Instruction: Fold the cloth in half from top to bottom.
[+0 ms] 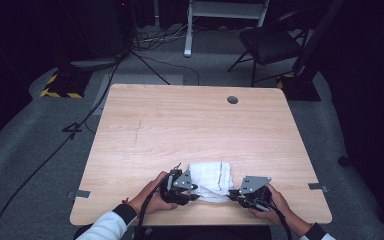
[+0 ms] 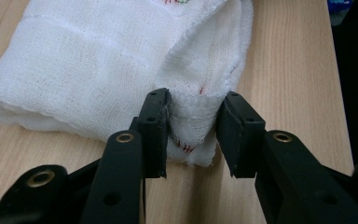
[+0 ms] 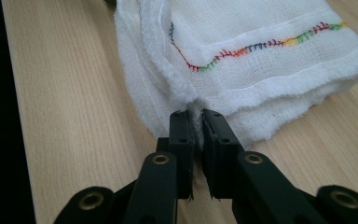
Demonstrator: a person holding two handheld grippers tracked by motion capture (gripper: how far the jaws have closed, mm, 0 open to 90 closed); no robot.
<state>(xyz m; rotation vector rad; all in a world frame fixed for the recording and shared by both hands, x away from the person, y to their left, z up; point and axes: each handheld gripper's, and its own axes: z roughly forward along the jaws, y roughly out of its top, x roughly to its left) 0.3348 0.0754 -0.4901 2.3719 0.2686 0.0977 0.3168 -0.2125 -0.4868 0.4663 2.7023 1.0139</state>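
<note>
White cloth [image 3: 261, 60] pinched between right fingers [image 3: 182, 135]

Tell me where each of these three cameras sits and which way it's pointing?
High view: fixed above the person's side, facing forward and down on the wooden table; forearms, hands, left tongs and right tongs enter from below.
Left gripper view: rides the left tongs, looking along the black jaws, which stand open around a corner of the white cloth.
Right gripper view: rides the right tongs, jaws pinched on the cloth's edge.
Shared: all three show the same folded cloth and tabletop.
</note>
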